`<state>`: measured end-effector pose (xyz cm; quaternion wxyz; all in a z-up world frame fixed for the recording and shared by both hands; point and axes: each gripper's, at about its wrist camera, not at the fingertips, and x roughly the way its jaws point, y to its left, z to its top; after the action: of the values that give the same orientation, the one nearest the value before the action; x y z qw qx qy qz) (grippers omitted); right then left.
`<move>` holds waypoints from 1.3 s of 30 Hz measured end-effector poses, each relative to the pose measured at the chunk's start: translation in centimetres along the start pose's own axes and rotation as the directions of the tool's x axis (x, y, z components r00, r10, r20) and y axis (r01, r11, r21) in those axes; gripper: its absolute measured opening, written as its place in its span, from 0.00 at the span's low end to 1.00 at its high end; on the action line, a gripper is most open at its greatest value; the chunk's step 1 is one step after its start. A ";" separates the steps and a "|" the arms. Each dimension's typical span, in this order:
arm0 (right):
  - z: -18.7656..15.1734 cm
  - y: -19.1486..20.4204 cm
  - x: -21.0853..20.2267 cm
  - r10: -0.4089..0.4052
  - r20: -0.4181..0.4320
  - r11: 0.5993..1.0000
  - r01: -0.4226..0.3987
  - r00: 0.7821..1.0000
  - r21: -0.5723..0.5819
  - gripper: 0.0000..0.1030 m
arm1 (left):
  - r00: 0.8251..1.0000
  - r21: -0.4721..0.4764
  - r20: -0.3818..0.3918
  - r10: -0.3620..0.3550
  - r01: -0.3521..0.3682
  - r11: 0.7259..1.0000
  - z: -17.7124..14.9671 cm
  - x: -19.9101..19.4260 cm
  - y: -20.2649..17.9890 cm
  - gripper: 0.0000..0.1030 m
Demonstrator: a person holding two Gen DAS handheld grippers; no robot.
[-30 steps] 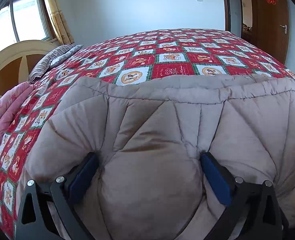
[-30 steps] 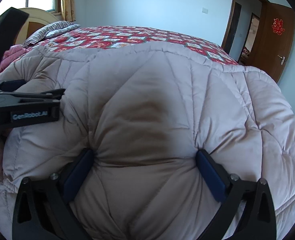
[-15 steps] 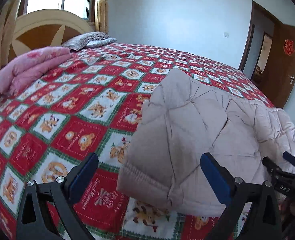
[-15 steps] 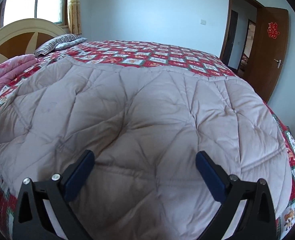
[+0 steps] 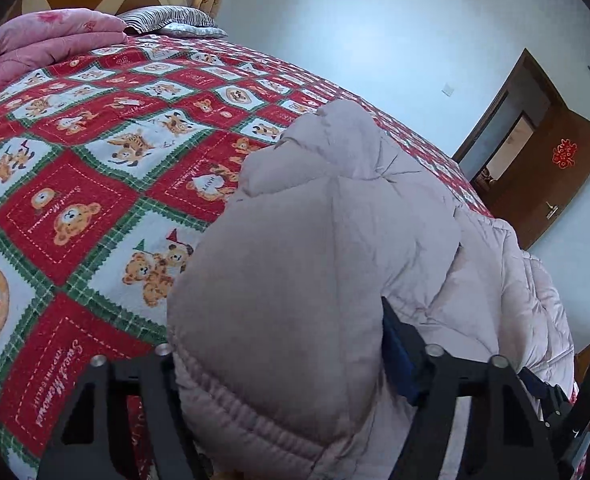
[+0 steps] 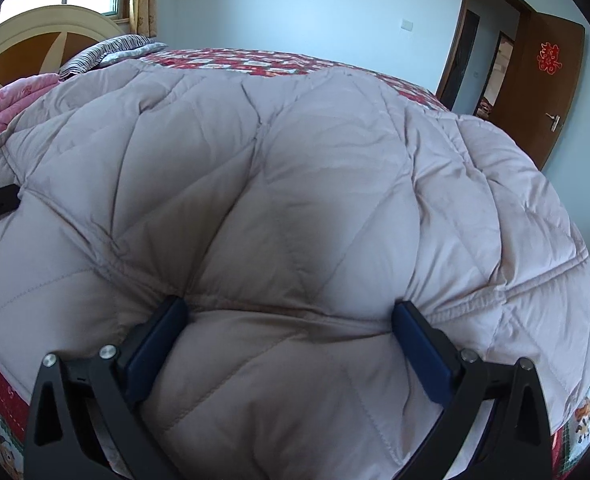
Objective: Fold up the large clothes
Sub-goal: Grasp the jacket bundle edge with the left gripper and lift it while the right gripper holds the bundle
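- My left gripper (image 5: 279, 364) has just been closing and now pinches a padded end of the beige quilted coat (image 5: 315, 280) at its left edge.
- My right gripper (image 6: 291, 332) stands wide, its pads pressing into a thick bunch of the same coat near its near hem.
- The coat lies bunched on the bed (image 5: 75, 200); I judge the fold underway, not yet flattened.
- Only the left view shows the bare bedspread; only the right shows the coat's full spread.
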<state>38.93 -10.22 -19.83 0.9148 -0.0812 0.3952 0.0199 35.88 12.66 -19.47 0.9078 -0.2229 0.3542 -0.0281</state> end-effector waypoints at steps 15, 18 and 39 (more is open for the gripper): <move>-4.6 8.4 -6.3 0.165 0.047 0.985 -0.162 0.985 -0.067 1.00 | 0.968 0.157 0.229 -0.103 0.068 0.985 0.9 -15.6 -0.1 0.14; -5.2 11.9 -7.7 0.254 0.067 0.961 -0.243 0.965 -0.134 1.00 | 0.962 0.213 0.264 -0.068 0.011 0.977 1.4 -18.7 -0.2 0.14; -9.1 -6.0 -7.3 0.157 0.074 0.959 -0.170 0.985 0.225 0.97 | 0.937 0.777 0.104 -0.332 0.132 0.615 -3.7 -14.9 -19.5 0.13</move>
<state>27.93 -17.40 -19.87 0.9239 0.0589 0.3745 0.0519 24.42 -3.20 -4.19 0.9406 0.1320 0.1662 -0.2650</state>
